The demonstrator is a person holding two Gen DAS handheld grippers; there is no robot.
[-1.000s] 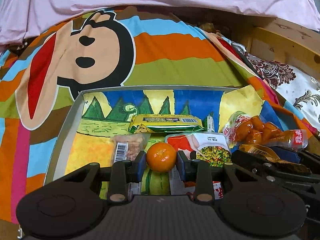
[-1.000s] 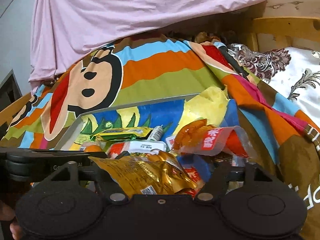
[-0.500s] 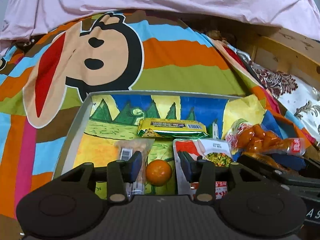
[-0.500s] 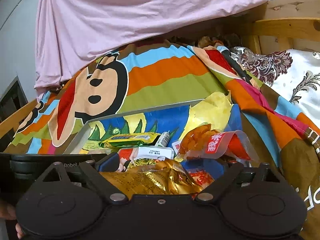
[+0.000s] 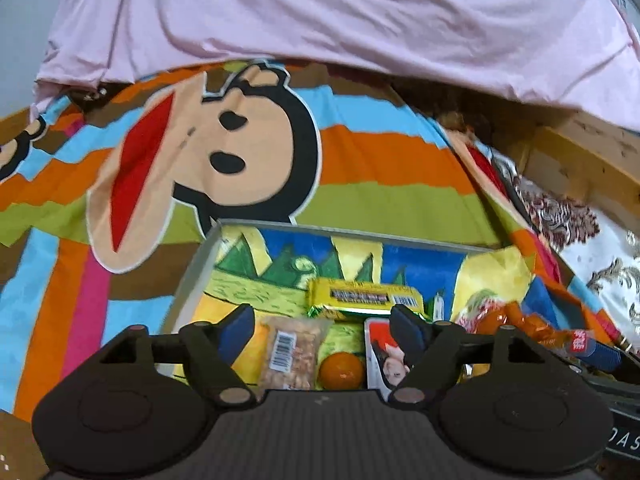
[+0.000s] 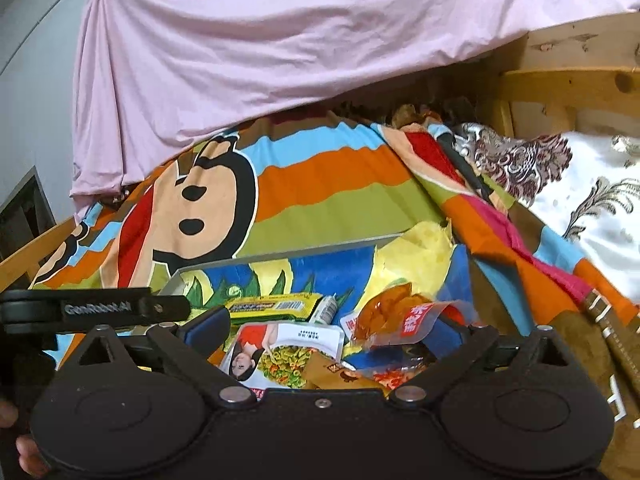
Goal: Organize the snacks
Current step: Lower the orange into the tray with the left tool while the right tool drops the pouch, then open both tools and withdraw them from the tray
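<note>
Round glossy orange mandarin (image 5: 342, 371) in shallow grey tray (image 5: 192, 272), lying free between wide-spread left gripper (image 5: 326, 326) fingers, crinkled snack packets beside, right gripper (image 6: 340, 330) agape, empty.

You had a striped blanket (image 5: 380, 176) with a big cartoon monkey face (image 5: 224, 152) spread across the bed. A pink sheet (image 6: 280, 40) hung behind it, a wooden bed frame (image 6: 568, 76) stood at the right, and a white patterned quilt (image 6: 592, 184) lay beside the blanket.
</note>
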